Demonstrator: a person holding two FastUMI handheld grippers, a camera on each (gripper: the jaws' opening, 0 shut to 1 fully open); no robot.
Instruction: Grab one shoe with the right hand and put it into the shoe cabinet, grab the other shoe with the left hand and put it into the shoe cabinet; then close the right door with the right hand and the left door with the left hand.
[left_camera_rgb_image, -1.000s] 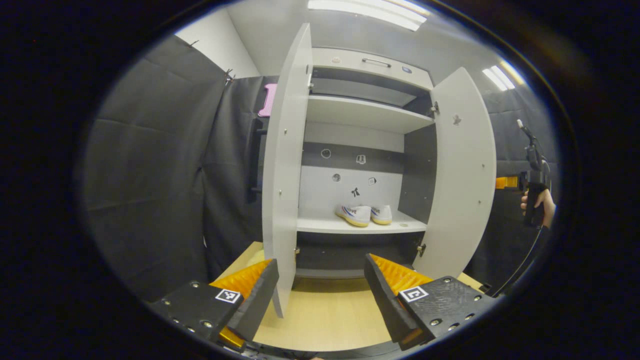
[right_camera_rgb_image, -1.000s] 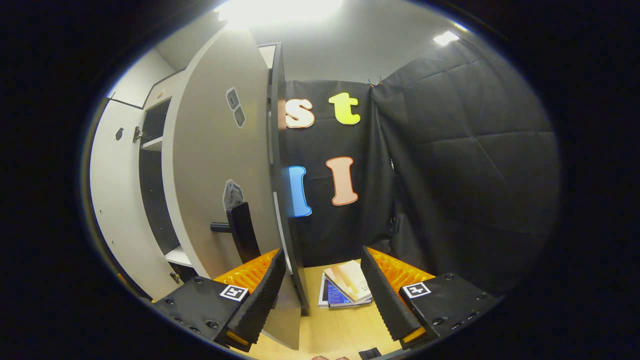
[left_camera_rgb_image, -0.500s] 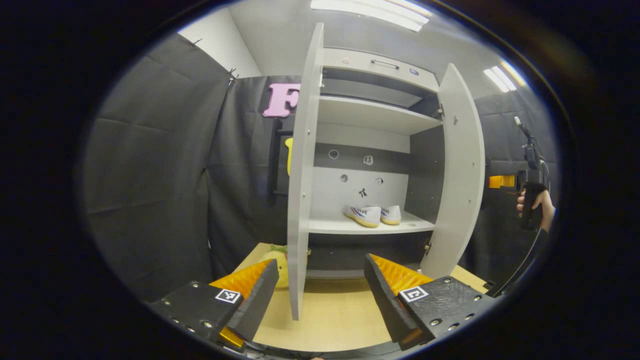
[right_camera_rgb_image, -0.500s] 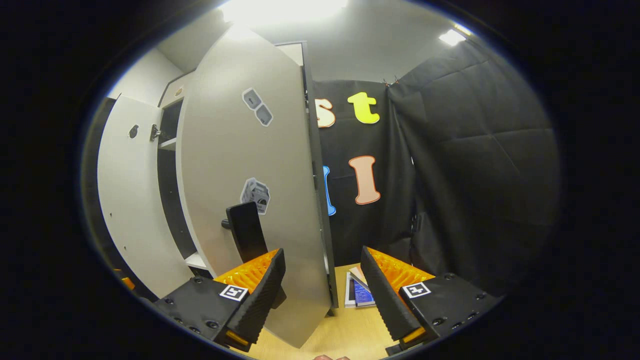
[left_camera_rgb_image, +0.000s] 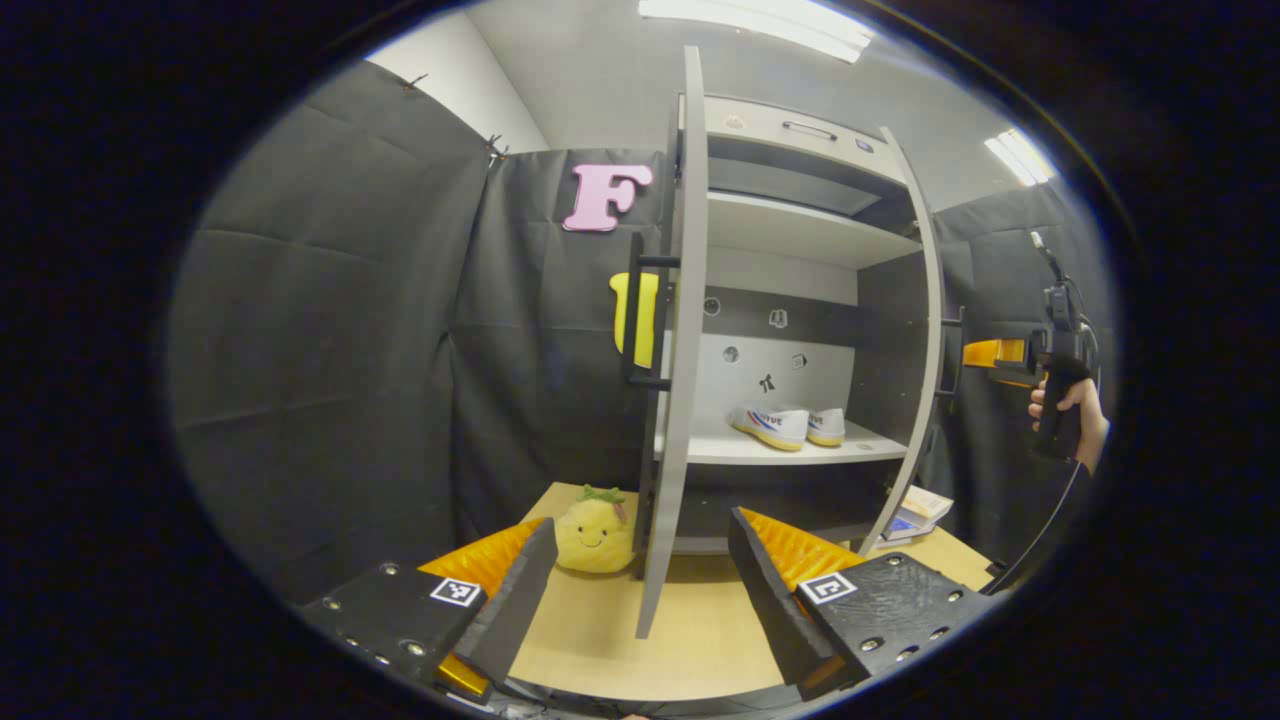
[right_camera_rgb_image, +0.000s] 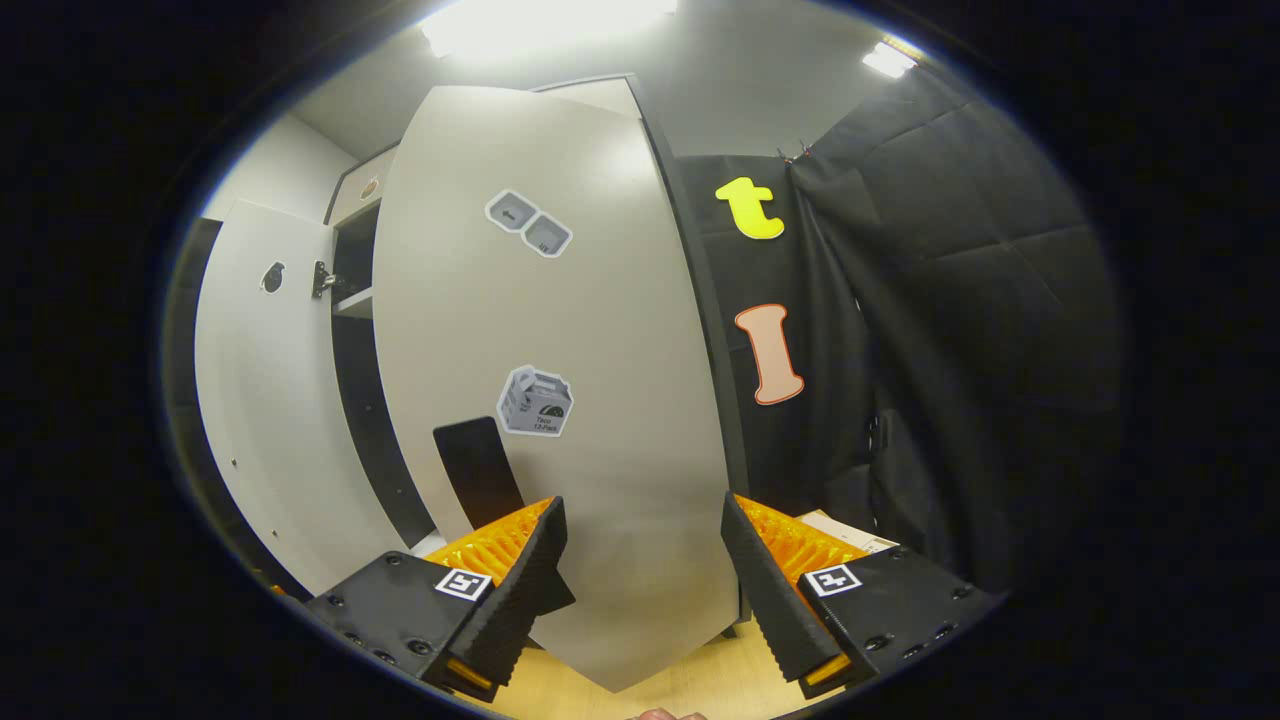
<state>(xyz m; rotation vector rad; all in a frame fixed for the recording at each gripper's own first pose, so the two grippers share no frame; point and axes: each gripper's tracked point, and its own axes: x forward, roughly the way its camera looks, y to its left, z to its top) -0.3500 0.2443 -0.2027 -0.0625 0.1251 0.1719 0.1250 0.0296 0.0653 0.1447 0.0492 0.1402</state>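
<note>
Two white shoes (left_camera_rgb_image: 787, 425) sit side by side on the lower shelf of the grey shoe cabinet (left_camera_rgb_image: 800, 225). The left door (left_camera_rgb_image: 676, 340) stands edge-on, swung wide open, straight ahead of my open left gripper (left_camera_rgb_image: 640, 590). The right door (left_camera_rgb_image: 915, 340) is partly swung in; its outer face (right_camera_rgb_image: 580, 380) with its black handle (right_camera_rgb_image: 478, 470) is close in front of my open right gripper (right_camera_rgb_image: 640, 580). In the left gripper view the right gripper (left_camera_rgb_image: 995, 352) and the hand holding it show beyond the right door.
A yellow plush toy (left_camera_rgb_image: 594, 530) sits on the wooden tabletop (left_camera_rgb_image: 690, 630) left of the left door's foot. Books (left_camera_rgb_image: 915, 508) lie on the table right of the cabinet. Black cloth walls close in both sides.
The right door has swung further toward closed with the right gripper behind it. The left gripper has shifted left, so the left door is now edge-on and the plush toy shows.
</note>
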